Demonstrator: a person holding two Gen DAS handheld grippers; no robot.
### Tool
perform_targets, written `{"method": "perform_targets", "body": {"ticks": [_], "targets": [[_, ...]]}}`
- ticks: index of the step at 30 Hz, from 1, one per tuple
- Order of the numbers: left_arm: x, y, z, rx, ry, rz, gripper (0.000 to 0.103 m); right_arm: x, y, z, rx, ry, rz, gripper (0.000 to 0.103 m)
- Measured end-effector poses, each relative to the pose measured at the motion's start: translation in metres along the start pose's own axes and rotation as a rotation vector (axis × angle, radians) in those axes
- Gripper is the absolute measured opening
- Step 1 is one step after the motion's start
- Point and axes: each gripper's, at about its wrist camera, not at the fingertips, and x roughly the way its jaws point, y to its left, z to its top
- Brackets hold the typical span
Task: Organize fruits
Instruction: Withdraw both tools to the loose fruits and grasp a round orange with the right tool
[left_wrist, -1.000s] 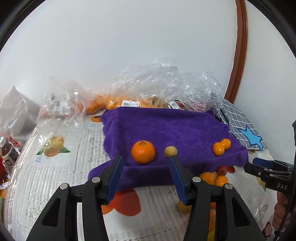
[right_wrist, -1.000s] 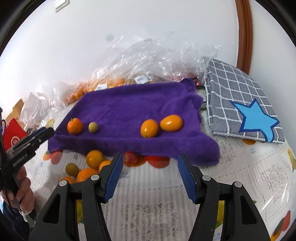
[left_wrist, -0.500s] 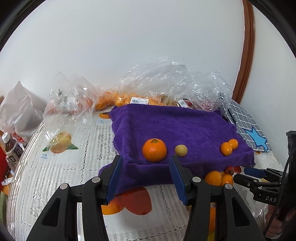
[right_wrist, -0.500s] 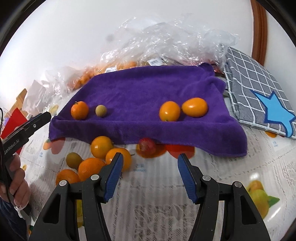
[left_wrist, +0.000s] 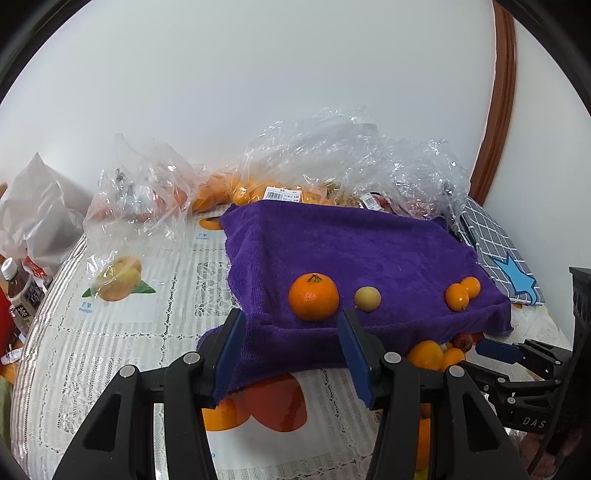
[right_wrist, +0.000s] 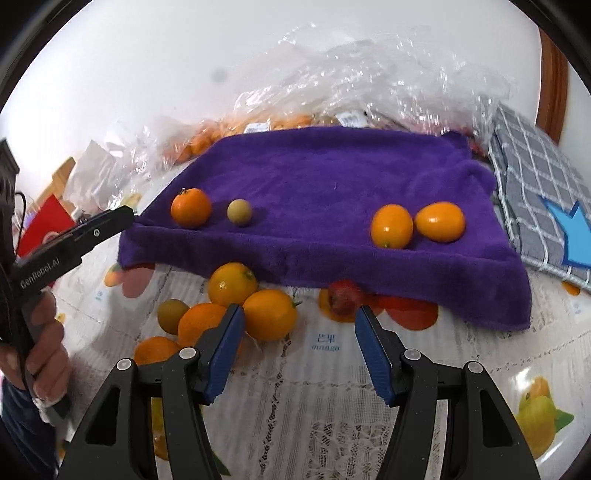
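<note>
A purple towel (left_wrist: 351, 251) (right_wrist: 332, 166) lies on the table. It carries a mandarin (left_wrist: 313, 297) (right_wrist: 191, 207), a small yellowish fruit (left_wrist: 367, 298) (right_wrist: 239, 212) and two orange kumquats (left_wrist: 461, 293) (right_wrist: 391, 226). Loose oranges (right_wrist: 269, 314), a greenish fruit (right_wrist: 173, 315) and a red fruit (right_wrist: 343, 295) lie in front of the towel. My left gripper (left_wrist: 291, 350) hangs open at the towel's front left corner, nothing between its fingers. My right gripper (right_wrist: 299, 347) stands open just above the loose pile, between an orange and the red fruit.
Crinkled clear bags (left_wrist: 332, 166) holding more fruit line the wall behind the towel. A grey checked cloth with a blue star (right_wrist: 535, 192) lies to the right. A drink bottle (left_wrist: 18, 291) and a white bag (left_wrist: 37, 206) sit at the far left. A hand (right_wrist: 44, 347) holds the left gripper.
My right gripper has sunk and come nearer to the loose fruit in front of the towel, which now looks larger. The left gripper has barely shifted. Both stay open.
</note>
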Motion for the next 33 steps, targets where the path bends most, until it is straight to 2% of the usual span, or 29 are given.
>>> {"method": "perform_targets", "body": {"ticks": [7,10,12,13,18,23,28,33], "targets": [[0.007,0.003,0.0,-0.018,0.024,0.009,0.05,0.009,-0.006,0.005,0.034,0.032,0.034,0.062],[0.009,0.006,0.0,-0.031,0.035,0.012,0.05,0.008,-0.005,0.005,0.031,0.02,0.066,0.047],[0.01,0.008,0.001,-0.041,0.039,0.014,0.05,0.005,-0.001,0.003,0.014,0.016,0.082,0.034],[0.011,0.009,0.001,-0.044,0.041,0.017,0.05,0.004,0.0,0.003,0.008,0.016,0.086,0.031],[0.013,0.011,0.001,-0.056,0.052,0.019,0.05,-0.002,0.011,-0.005,-0.047,0.011,0.052,0.031],[0.013,0.011,0.001,-0.058,0.051,0.024,0.05,-0.002,0.007,-0.006,-0.041,0.023,0.059,0.032],[0.015,0.013,0.001,-0.063,0.058,0.024,0.05,0.008,0.012,-0.003,-0.063,0.049,0.029,0.035],[0.014,0.013,0.001,-0.069,0.07,-0.022,0.05,0.018,0.014,0.001,-0.072,0.053,0.006,0.034]]}}
